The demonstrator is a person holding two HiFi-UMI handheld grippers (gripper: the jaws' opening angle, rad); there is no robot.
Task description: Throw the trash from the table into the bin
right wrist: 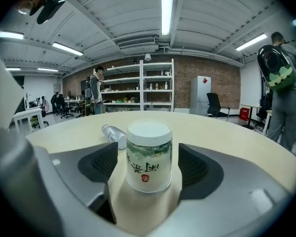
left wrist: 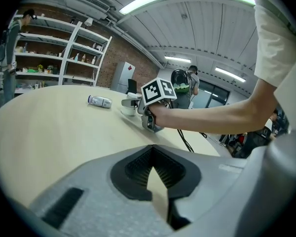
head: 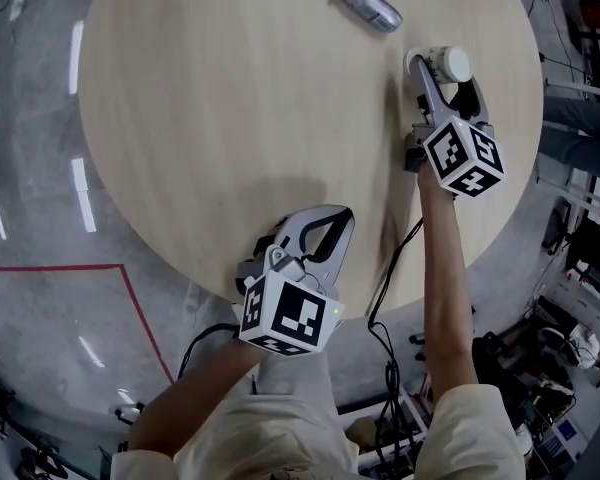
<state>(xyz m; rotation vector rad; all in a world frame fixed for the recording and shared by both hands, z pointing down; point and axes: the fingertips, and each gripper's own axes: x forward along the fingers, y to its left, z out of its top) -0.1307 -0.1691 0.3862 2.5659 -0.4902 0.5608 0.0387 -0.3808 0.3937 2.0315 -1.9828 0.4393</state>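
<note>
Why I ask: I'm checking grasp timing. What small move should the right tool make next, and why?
Probably close the right tool on the white cup. The cup stands on the table squarely between the open jaws, with a gap showing on each side, so nothing grips it yet and it cannot be lifted toward the bin.

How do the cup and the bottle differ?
The cup stands; the bottle lies on its side. The cup sits between the right gripper's open jaws; the bottle lies free, farther off. The cup is wider, the bottle slimmer. Both rest on the table.
</note>
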